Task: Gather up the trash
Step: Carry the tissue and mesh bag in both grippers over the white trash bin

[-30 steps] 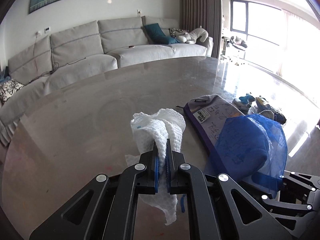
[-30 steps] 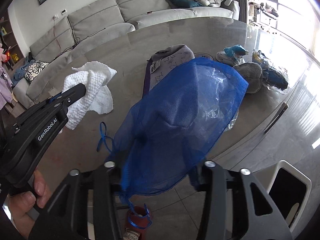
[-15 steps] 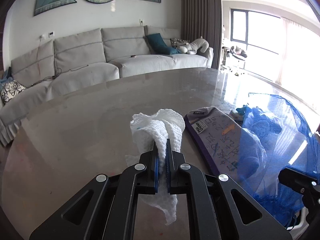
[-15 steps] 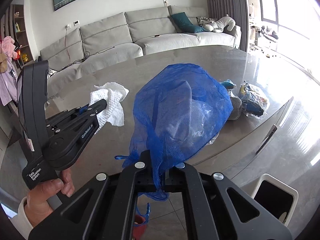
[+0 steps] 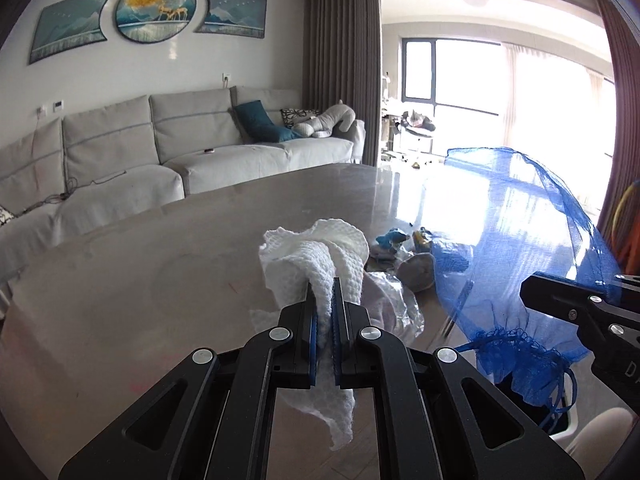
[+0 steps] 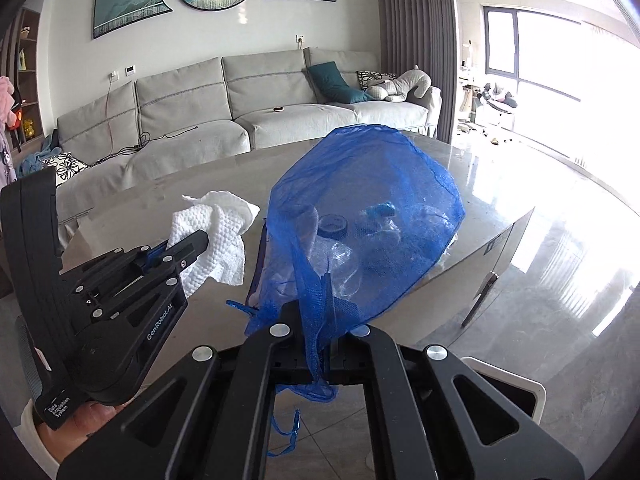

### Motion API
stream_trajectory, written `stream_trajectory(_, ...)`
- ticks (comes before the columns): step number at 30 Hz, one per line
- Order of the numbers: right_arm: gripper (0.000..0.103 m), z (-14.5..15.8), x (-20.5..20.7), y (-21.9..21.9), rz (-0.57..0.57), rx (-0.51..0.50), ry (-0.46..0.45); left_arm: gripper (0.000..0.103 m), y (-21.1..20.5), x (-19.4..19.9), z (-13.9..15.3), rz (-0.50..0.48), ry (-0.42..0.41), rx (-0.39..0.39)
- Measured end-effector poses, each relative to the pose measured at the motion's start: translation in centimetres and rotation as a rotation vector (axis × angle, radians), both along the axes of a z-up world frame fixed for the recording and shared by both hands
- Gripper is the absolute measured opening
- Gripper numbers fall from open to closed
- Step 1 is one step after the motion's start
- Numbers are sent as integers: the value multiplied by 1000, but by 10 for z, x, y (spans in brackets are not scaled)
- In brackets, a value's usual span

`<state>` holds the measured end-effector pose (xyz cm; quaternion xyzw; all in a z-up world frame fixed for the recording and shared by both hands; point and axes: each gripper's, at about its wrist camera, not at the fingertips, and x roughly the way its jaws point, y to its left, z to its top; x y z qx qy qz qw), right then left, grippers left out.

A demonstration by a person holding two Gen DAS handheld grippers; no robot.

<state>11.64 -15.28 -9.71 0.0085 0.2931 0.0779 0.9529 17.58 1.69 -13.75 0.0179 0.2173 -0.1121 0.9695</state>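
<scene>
Since a second ago you have lifted the blue mesh bag (image 6: 368,216) off the table (image 5: 140,264), so it now hangs puffed and see-through from your right gripper (image 6: 320,320), whose fingers are clenched on its gathered neck. Your left gripper (image 5: 325,316) still grasps the white waffle-textured paper towel (image 5: 316,256), held above the glossy grey tabletop just left of the bag. Only the left view shows crinkled clear plastic (image 5: 394,300) and small wrappers (image 5: 394,238) lying uncovered; the right view sees them through the mesh.
</scene>
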Motion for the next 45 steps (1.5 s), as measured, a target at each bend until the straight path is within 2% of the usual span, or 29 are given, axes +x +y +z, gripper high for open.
stream_trajectory(4, 2, 0, -8, -21, -59, -12, -6, 5, -19, -8, 5, -49, -21, 11)
stream_trajectory(10, 2, -6, -24, -58, -163, -20, -19, 6, -49, -9, 3, -125, -2, 10)
stream_trajectory(19, 2, -30, -46, -104, -284, -24, -19, 6, -108, -15, -18, -273, 78, -9)
stream_trajectory(26, 2, -58, -63, -143, -357, 54, 29, 6, -164, -34, -40, -392, 117, 63)
stream_trajectory(45, 3, -114, -77, -200, -434, 44, 76, 6, -267, -42, -116, -560, 310, 206)
